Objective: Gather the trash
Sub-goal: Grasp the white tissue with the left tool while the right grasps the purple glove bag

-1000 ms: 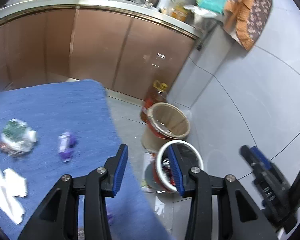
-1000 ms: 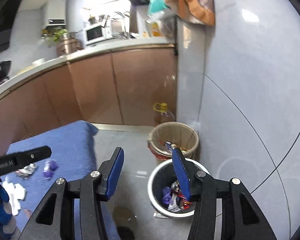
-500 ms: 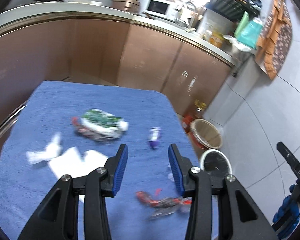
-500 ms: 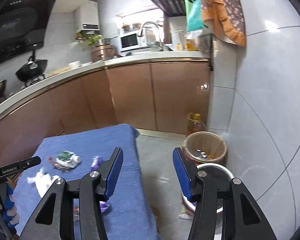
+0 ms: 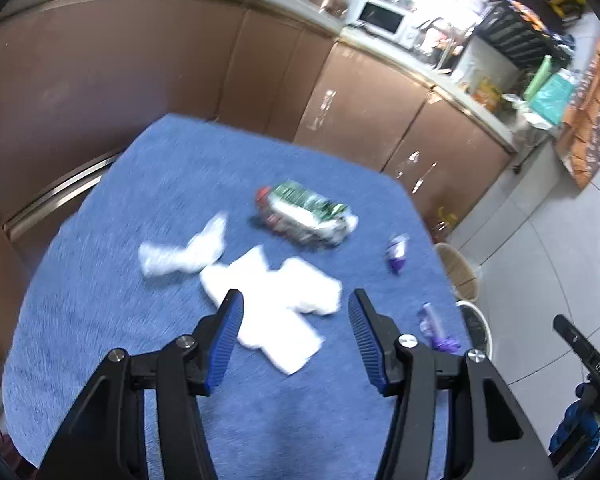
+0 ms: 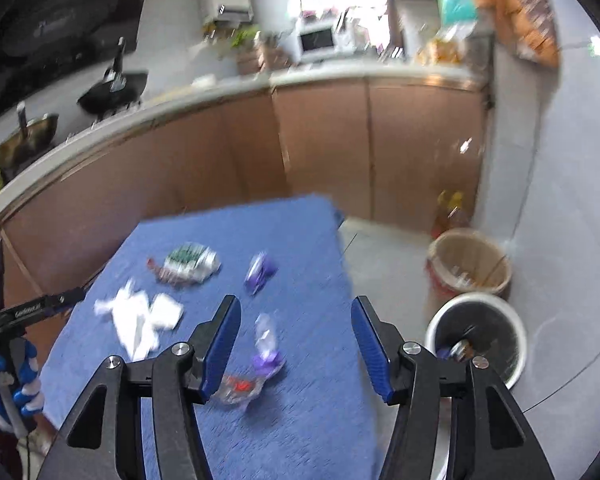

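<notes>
Both grippers hovering over blue cloth point(image 5: 100, 320), jaws just been widening, nothing between. Left gripper point(image 5: 296, 332) lining up on white tissue point(image 5: 276, 300); right gripper point(image 6: 296, 336) approaching purple wrapper point(image 6: 266, 344); white bin point(image 6: 476, 332) waiting on floor beside the table.

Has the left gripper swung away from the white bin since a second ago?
Yes. The left gripper, jaws just opening with nothing between them, now hangs over the white tissue on the blue cloth; the white bin sits at its right.
</notes>
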